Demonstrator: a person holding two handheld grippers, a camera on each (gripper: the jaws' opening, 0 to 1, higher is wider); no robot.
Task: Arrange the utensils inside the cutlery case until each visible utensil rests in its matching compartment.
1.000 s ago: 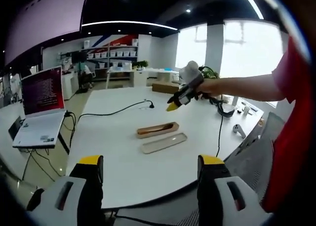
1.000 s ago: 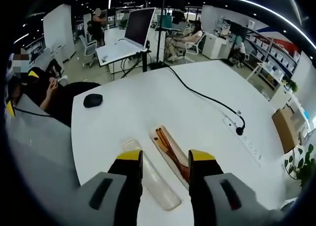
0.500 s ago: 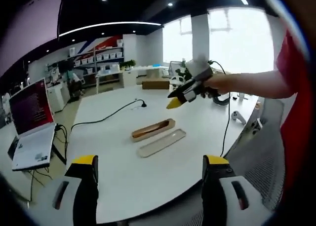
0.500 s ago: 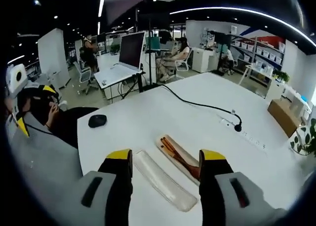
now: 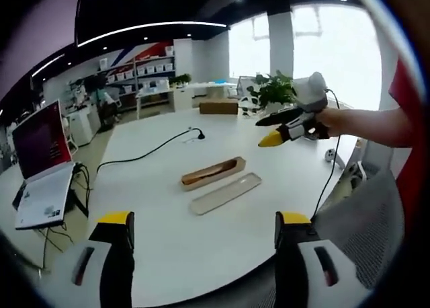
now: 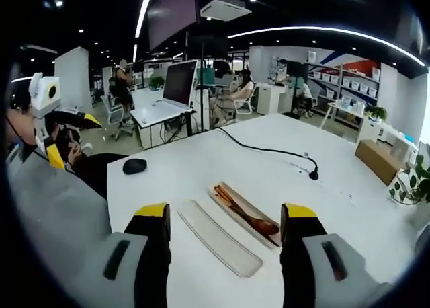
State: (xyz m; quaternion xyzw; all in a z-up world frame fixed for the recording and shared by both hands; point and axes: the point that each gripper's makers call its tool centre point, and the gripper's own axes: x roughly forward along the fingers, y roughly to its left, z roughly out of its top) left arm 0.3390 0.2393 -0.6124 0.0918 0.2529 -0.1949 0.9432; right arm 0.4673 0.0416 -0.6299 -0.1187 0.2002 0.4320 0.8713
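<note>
I hold both grippers up off the white table [image 6: 201, 160], and neither has anything in it: my left gripper [image 5: 200, 222] has its jaws spread wide, and my right gripper [image 6: 225, 217] is likewise wide and empty. The cutlery case [image 6: 246, 214] lies open on the table ahead of me, a shallow wooden tray with wooden utensils [image 6: 243, 212] lying lengthwise in it; from this far off I cannot tell how many there are or whether the tray is split into compartments. Its pale lid [image 6: 218, 237] lies flat just beside it, parallel and apart. In the left gripper view the case [image 5: 212, 173] and lid [image 5: 225, 193] sit mid-table, with my right gripper [image 5: 275, 137] hanging in the air beyond them on the right. A black cable [image 6: 269, 148] runs across the far part of the table, and a mouse [image 6: 134, 165] sits near the left edge. I judge the sorting has not begun; this is the approach. Next I need to bring one gripper down over the tray, line the jaws across a single handle and close lightly, minding the thin tray wall.
</note>
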